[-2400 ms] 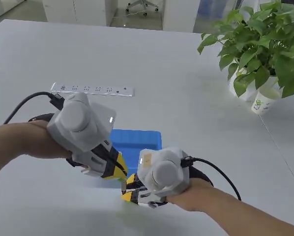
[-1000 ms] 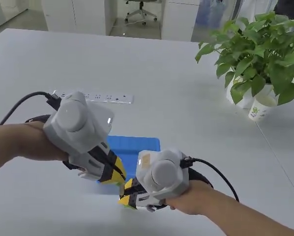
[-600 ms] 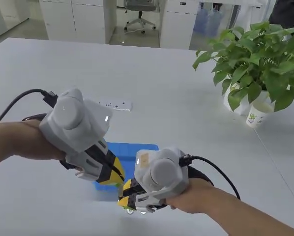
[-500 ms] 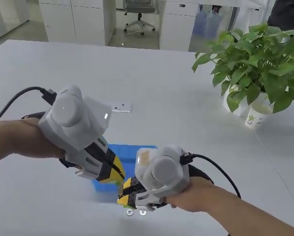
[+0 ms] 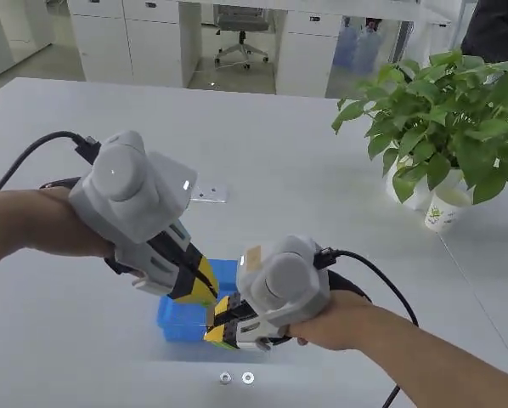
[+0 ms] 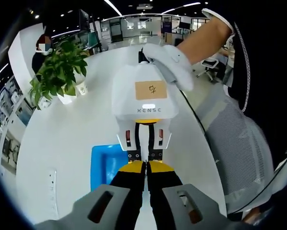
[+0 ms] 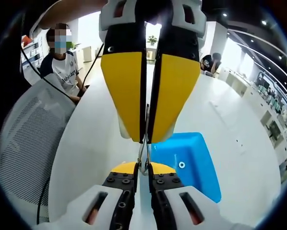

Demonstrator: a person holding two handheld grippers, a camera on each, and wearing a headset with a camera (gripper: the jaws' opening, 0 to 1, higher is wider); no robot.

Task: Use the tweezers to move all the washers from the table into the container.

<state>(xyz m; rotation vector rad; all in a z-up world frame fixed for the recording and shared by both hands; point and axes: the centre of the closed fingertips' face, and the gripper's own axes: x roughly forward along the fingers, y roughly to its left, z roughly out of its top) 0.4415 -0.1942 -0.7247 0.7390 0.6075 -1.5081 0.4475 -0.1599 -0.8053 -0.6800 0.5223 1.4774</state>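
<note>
Tweezers [image 7: 143, 153] run lengthwise from right gripper [image 7: 143, 168] into left gripper [image 7: 147, 137].

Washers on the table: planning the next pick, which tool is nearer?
Right. Right tool hangs just beyond the washers; left tool is farther, over the blue tray.

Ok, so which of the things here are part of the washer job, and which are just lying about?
Part of the job:
tweezers
blue container
two washers on the table
one washer in the container

Just lying about:
power strip
potted plant
office chair
</note>
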